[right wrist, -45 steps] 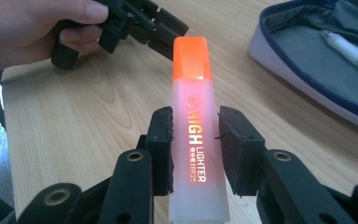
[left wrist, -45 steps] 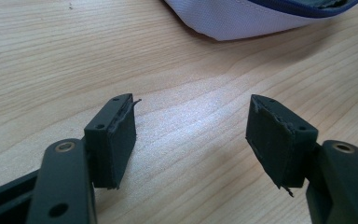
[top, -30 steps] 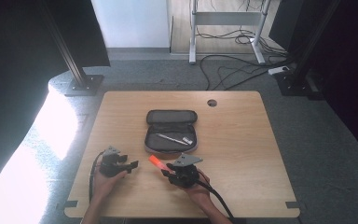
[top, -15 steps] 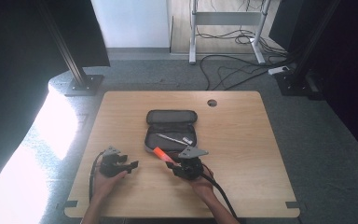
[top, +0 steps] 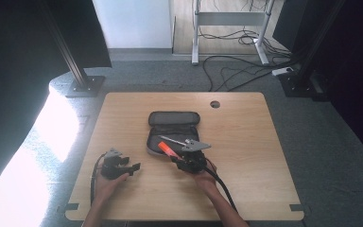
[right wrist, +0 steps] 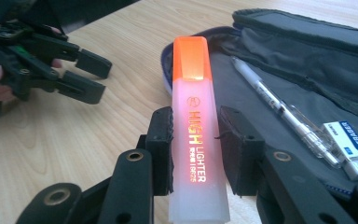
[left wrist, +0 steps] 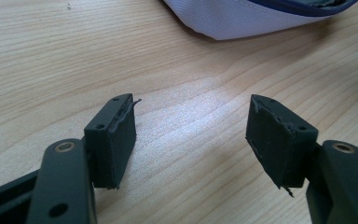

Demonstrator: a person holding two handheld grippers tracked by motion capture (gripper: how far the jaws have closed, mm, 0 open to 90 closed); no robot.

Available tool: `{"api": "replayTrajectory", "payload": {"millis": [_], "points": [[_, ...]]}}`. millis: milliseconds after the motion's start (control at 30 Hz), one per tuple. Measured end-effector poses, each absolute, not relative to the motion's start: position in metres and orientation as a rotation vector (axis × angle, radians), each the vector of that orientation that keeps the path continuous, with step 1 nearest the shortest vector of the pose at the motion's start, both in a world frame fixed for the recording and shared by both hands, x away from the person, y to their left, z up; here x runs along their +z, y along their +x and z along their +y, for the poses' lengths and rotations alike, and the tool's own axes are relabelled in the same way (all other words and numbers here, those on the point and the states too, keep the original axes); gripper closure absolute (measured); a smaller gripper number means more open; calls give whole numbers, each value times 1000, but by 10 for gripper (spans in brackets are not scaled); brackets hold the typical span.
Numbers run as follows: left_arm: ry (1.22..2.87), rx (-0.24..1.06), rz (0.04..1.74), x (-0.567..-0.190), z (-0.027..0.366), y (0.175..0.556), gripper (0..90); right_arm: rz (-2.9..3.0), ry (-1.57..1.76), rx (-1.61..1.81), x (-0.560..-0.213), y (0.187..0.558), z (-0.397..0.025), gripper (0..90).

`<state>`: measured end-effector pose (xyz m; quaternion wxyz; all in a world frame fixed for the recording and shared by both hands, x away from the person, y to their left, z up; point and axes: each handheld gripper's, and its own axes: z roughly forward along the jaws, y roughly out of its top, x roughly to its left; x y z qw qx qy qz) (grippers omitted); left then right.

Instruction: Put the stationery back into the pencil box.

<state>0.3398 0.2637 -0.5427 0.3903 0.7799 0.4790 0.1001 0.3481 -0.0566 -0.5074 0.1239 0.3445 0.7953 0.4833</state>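
Observation:
An orange highlighter [right wrist: 194, 126] is clamped between the jaws of my right gripper [right wrist: 196, 147], cap pointing away from me. In the high view the highlighter [top: 166, 148] hangs over the near left edge of an open dark pencil case [top: 172, 128], with the right gripper [top: 177, 160] just behind it. Inside the case lie a clear pen [right wrist: 279, 109] and a white eraser [right wrist: 352, 147]. My left gripper [top: 133, 167] rests open on the table to the left, nothing between its pads [left wrist: 121, 140]. Ahead of it lies the case's pale outer edge [left wrist: 251, 18].
The wooden table [top: 246, 156] has a round cable hole [top: 215, 104] at its far side. Black frame posts on base plates [top: 85, 85] and loose cables [top: 246, 71] lie on the floor beyond the table. Bare tabletop spreads to the right of the case.
My right gripper has carried the highlighter forward and left, from the bare table in front of the case to above the case's near edge. The left gripper has stayed put.

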Motion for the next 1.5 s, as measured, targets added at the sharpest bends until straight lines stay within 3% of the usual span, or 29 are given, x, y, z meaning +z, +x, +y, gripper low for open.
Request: {"api": "replayTrajectory", "payload": {"millis": [1500], "points": [[1968,253,1231,-543,268,341,334,2377,1007,1303,-518,410,-28,656]]}}
